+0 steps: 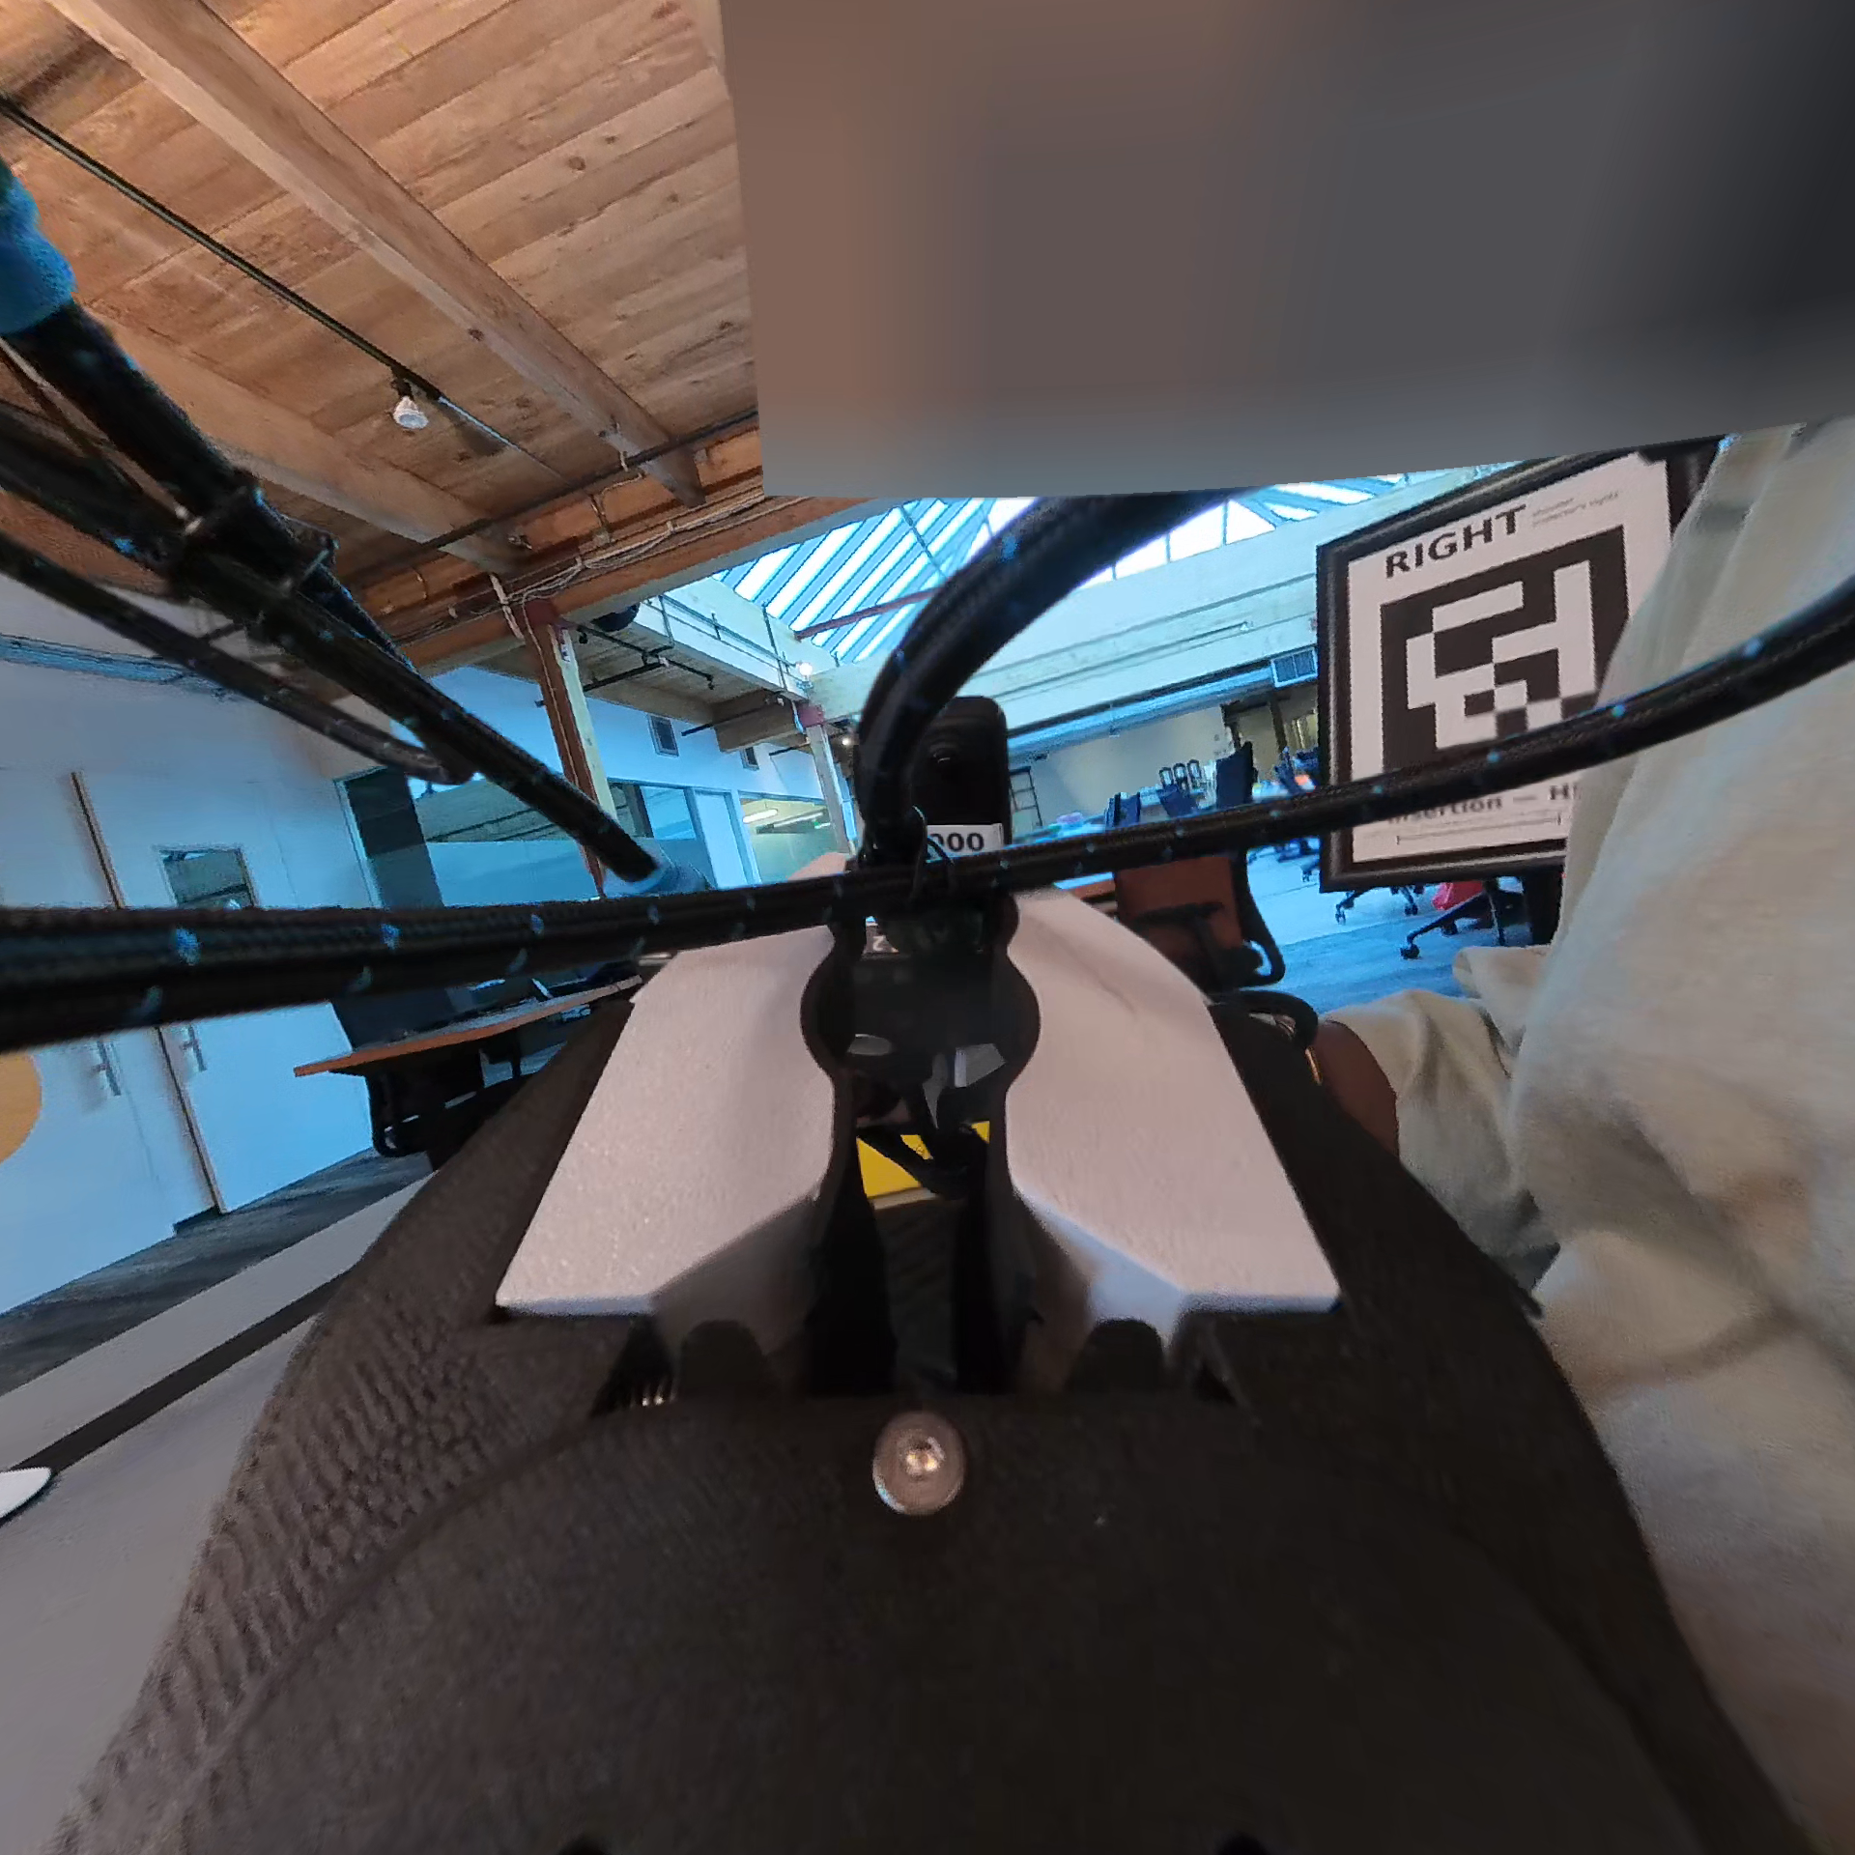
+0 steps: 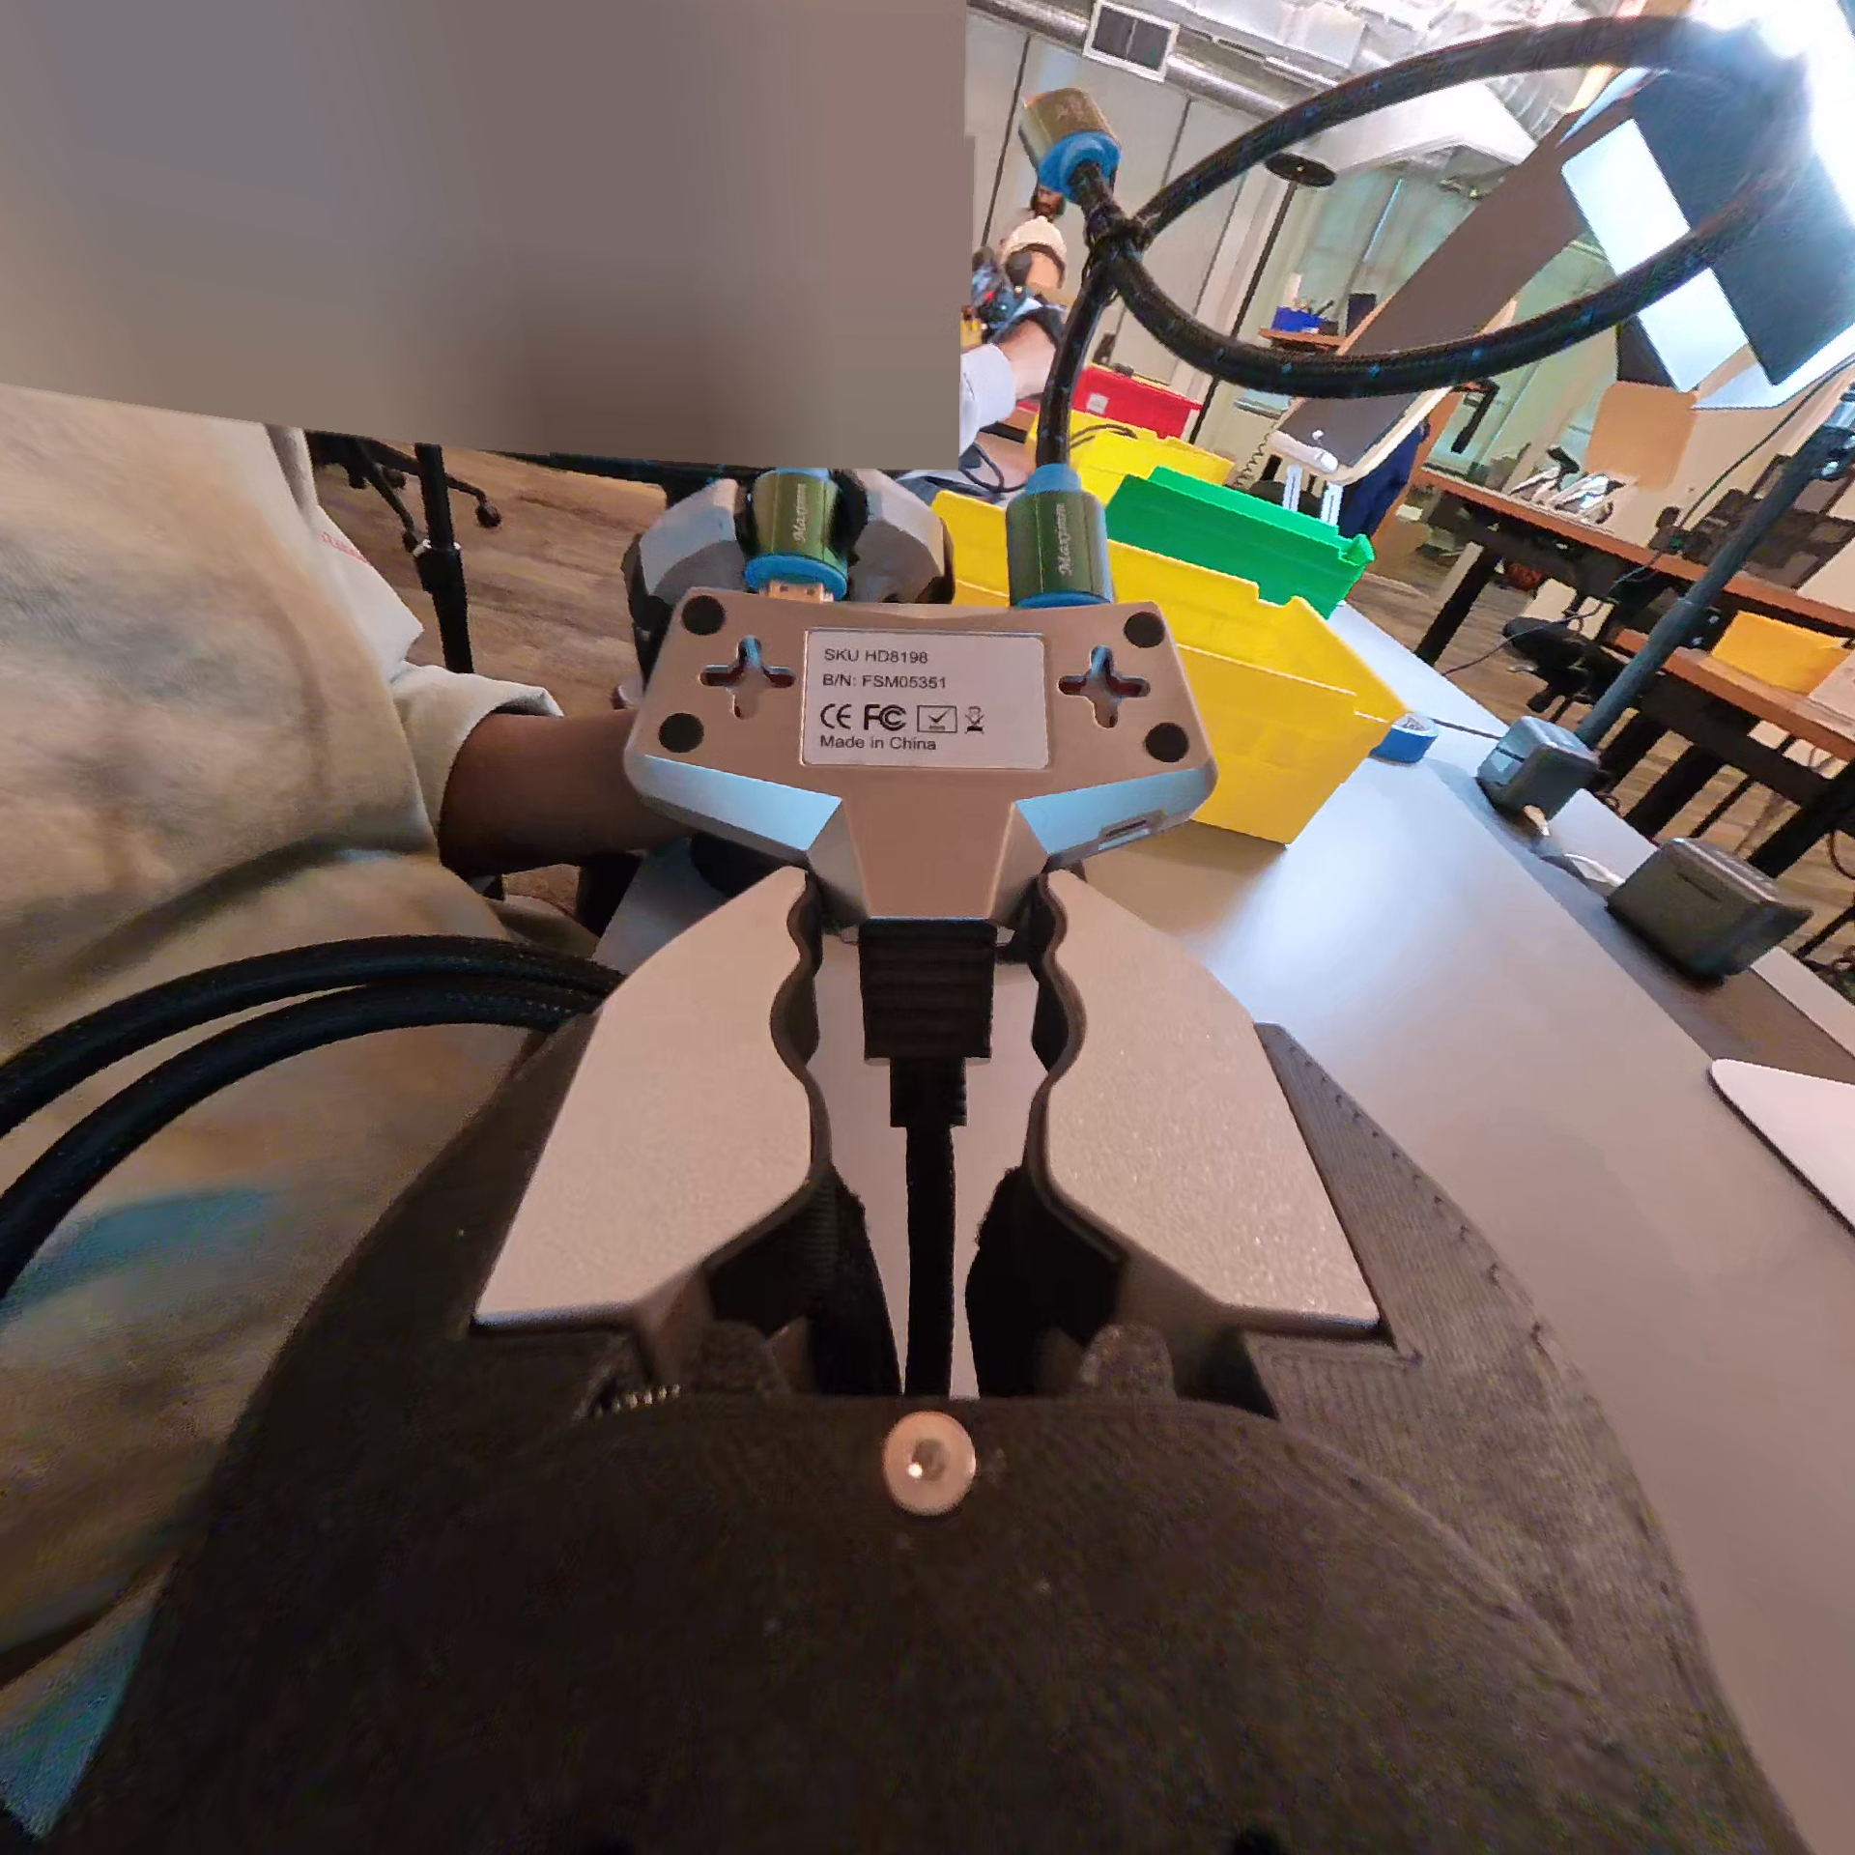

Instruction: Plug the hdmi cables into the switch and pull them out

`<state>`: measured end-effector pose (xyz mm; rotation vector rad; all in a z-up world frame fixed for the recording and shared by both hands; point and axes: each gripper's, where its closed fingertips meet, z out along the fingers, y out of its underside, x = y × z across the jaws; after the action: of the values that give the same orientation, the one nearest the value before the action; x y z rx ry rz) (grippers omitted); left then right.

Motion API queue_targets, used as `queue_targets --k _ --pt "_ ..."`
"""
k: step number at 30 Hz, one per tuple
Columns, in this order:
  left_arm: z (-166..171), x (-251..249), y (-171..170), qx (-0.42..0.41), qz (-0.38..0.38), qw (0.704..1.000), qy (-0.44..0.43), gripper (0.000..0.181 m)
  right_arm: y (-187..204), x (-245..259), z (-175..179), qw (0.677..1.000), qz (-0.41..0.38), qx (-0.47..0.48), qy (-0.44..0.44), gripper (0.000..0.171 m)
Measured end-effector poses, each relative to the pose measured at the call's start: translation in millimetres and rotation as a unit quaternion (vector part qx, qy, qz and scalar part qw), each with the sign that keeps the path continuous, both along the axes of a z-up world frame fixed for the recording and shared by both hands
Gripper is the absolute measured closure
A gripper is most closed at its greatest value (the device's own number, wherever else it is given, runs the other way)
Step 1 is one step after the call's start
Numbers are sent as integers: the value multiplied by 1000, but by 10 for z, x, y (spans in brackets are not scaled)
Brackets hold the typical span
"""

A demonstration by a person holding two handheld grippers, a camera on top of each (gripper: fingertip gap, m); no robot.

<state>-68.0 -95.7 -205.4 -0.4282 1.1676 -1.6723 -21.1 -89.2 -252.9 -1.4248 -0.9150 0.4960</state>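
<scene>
In the right wrist view my right gripper point(image 2: 929, 903) is shut on the narrow neck of the silver HDMI switch point(image 2: 923, 703), held above the table with its labelled underside up. One green, blue-collared HDMI plug point(image 2: 1054, 547) sits in the switch's far right port. A second plug point(image 2: 798, 542) is at the far left port with its metal tip showing; the left gripper's grey fingers point(image 2: 693, 537) are closed around it. A third plug point(image 2: 1069, 130) hangs free higher up. In the left wrist view my left gripper point(image 1: 918, 964) is shut, and black braided cables point(image 1: 402, 934) cross in front.
Yellow bins point(image 2: 1255, 703), a green bin point(image 2: 1225, 532) and a red bin point(image 2: 1144, 396) stand behind the switch on the grey table point(image 2: 1405, 1054). Two small dark boxes point(image 2: 1706, 903) and a blue tape roll point(image 2: 1410, 738) lie to the right. A person's pale sleeve point(image 2: 201, 652) is at left.
</scene>
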Motion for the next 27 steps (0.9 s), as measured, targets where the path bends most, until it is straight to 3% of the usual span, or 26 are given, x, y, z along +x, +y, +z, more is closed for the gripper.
queue_targets --k 27 --pt "-97 -11 -100 49 -15 998 31 159 -46 -47 -126 999 13 -18 30 131"
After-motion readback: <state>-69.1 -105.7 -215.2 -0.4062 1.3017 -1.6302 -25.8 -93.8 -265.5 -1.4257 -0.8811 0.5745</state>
